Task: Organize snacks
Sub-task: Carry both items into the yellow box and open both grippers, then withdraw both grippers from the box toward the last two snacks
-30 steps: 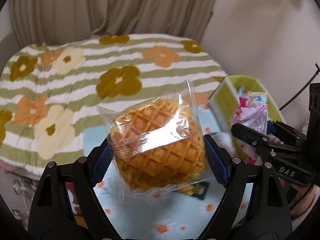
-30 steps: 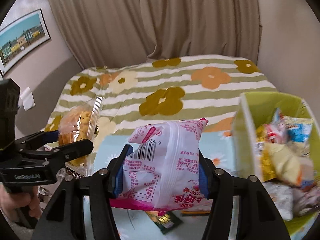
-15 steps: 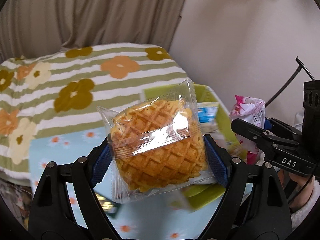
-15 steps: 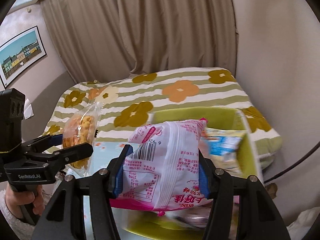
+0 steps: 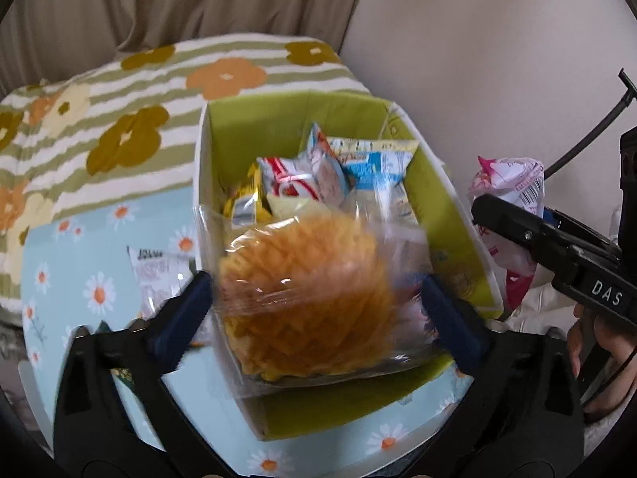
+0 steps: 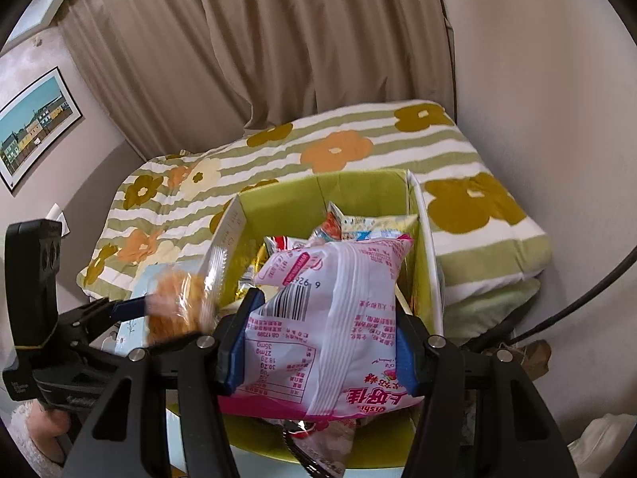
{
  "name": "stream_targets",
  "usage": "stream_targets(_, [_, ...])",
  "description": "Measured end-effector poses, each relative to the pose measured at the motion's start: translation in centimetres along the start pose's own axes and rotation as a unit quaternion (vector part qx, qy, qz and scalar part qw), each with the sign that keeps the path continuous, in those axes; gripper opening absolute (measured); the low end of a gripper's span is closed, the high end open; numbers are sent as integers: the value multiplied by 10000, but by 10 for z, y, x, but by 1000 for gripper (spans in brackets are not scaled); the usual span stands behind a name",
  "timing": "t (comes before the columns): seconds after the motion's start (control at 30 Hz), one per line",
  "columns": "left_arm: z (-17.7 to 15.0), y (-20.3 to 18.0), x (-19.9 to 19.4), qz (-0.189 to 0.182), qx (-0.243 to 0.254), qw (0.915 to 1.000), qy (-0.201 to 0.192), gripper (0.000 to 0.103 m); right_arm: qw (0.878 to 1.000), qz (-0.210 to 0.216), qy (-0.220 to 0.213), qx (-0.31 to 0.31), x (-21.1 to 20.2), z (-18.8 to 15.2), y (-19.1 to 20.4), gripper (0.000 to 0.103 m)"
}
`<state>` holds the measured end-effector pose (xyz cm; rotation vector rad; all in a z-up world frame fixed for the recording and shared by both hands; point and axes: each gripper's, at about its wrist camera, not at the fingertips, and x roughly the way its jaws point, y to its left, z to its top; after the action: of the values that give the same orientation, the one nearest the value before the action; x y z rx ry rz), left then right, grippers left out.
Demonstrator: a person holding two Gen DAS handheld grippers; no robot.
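Jaws of the left gripper (image 5: pixel 314 302) have just been opening and now stand wide, clear gaps showing between the blue pads (image 5: pixel 181 310) and the waffle (image 5: pixel 306 294). That waffle, in clear wrap, is blurred at the centre of the left wrist view, between the fingers but pressed by neither, over the near end of the box (image 5: pixel 446 199). Whether it touches anything below cannot be told. In the right wrist view it shows blurred at left centre, beside the box's left wall.

By contrast, the right gripper (image 6: pixel 318 342) is clamped on the pink bag (image 6: pixel 330 318), both pads pressing its sides at the centre of that view. The bag is upside down to the camera, barcode at upper left, and hangs over the box. From the left wrist view it shows at the right edge, outside the box's right wall.

Inside the green box lie several packets (image 5: pixel 318 171), red, yellow and blue, heaped toward the far end. One white packet (image 5: pixel 155 275) lies on the daisy cloth (image 5: pixel 79 247) at left, just outside the box. Beyond, at upper left, spreads the striped flowered blanket (image 5: pixel 119 119), then the curtain (image 6: pixel 258 40). A hand (image 5: pixel 597 350) holds the right gripper's handle at lower right.
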<state>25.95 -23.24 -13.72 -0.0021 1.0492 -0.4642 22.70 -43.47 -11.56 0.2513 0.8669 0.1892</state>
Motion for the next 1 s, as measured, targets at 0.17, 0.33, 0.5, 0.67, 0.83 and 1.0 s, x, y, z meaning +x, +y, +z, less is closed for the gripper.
stream_targets(0.17, [-12, 7, -9, 174, -65, 9998, -74, 103, 10000, -4, 46, -68, 0, -8, -6, 54])
stream_targets(0.33, [-22, 22, -18, 230, -214, 9994, -107, 103, 9999, 40, 79, -50, 4, -9, -12, 54])
stream_targets(0.5, [-25, 39, -36, 458, -331, 9979, -316, 103, 9998, 43, 155, -102, 12, -4, -10, 54])
stream_targets(0.67, [-31, 58, -50, 560, -530, 9962, -404, 103, 9994, 0, 331, -54, 27, -4, -9, 59])
stream_targets(0.83, [-38, 71, -57, 638, -681, 9944, -492, 103, 9988, -240, 225, -372, 28, -7, -2, 103])
stream_targets(1.0, [-50, 87, -71, 845, -831, 9909, -634, 103, 9987, -82, 229, -450, 21, -17, 7, 103])
